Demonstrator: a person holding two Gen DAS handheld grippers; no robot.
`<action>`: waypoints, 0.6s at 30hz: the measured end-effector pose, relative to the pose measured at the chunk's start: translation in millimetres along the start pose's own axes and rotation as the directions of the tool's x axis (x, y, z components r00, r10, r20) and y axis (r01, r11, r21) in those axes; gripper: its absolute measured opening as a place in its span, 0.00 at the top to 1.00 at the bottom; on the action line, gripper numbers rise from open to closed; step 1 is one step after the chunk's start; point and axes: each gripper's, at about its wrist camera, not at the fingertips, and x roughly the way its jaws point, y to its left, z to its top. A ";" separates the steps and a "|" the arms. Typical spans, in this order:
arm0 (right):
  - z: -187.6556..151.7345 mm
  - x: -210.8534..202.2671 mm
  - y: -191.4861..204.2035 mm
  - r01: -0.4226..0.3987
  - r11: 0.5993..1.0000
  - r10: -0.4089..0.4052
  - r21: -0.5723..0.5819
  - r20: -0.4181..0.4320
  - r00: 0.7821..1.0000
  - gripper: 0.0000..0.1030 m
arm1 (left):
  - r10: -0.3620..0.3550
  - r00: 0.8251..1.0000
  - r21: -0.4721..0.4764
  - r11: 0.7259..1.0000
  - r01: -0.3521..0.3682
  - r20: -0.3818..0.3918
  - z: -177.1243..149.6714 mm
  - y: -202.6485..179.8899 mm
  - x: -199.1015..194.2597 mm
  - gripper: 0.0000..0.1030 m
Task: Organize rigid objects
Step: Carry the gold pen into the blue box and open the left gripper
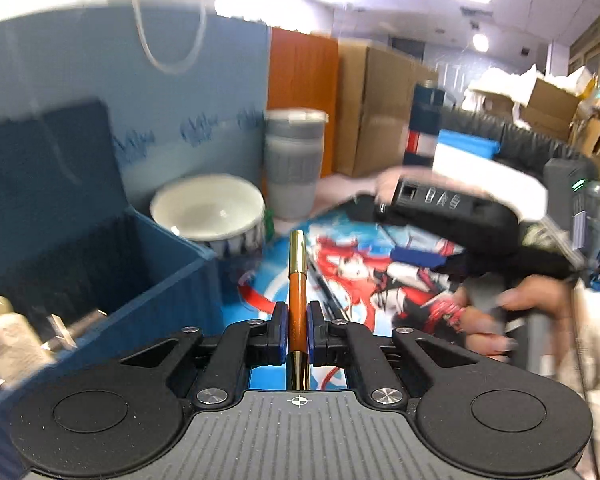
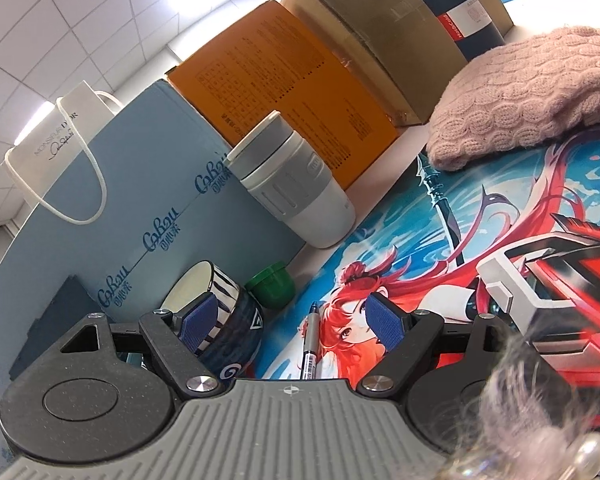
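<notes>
Orange pen clamped in the left tongs beside the blue box; a grey pen lay ahead of the spread right tongs.

The printed desk mat (image 2: 480, 240) carried most things, with the open blue box (image 1: 148, 276) at its left edge, some small items already inside. The striped bowl (image 1: 208, 210) and grey tumbler (image 1: 294, 164) stood toward the mat's far-left corner. The left gripper (image 1: 297, 334) was closed on the orange-and-gold pen (image 1: 298, 280), held off the mat; its long axis ran straight out along the fingers, gold cap pointing away, the box just to its left. The right gripper (image 2: 290, 320) stood wide apart and empty. The grey marker pen (image 2: 311, 340) lay on the mat between its fingers, its long axis almost in line with them, tip pointing away, so the right hand was judged nearer.
</notes>
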 end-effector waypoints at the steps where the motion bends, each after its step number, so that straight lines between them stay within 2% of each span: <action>1: -0.3 -0.1 -0.7 0.003 1.000 -0.003 0.001 0.000 1.000 0.22 | 0.020 0.999 0.003 1.000 -0.021 0.028 1.5 1.6 -11.2 0.93; 3: -0.7 -0.2 -1.5 0.008 1.000 -0.008 0.004 0.000 1.000 0.22 | 0.085 0.991 0.020 0.996 -0.088 0.104 5.3 6.3 -34.3 0.93; 6: -1.5 -0.7 -2.3 0.015 1.000 -0.015 0.004 0.001 1.000 0.22 | 0.206 0.955 0.060 0.973 -0.223 0.212 10.9 17.2 -62.8 0.93; 9: -2.3 -0.7 -2.8 0.020 1.000 -0.020 0.003 -0.002 1.000 0.22 | 0.248 0.943 0.080 0.959 -0.271 0.222 15.5 40.3 -79.3 0.93; 12: -3.0 -0.5 -2.6 0.022 1.000 -0.022 0.001 -0.005 1.000 0.22 | 0.281 0.938 0.185 0.930 -0.318 0.201 14.5 59.4 -82.3 0.93; 14: -3.6 -0.3 -2.3 0.018 1.000 -0.018 -0.001 -0.009 1.000 0.22 | 0.267 0.948 0.285 0.908 -0.308 0.174 10.7 73.8 -79.3 0.93; 18: -4.6 0.6 -1.2 0.009 1.000 -0.009 -0.009 -0.016 1.000 0.22 | 0.252 0.966 0.331 0.908 -0.256 0.057 5.0 104.7 -68.3 0.93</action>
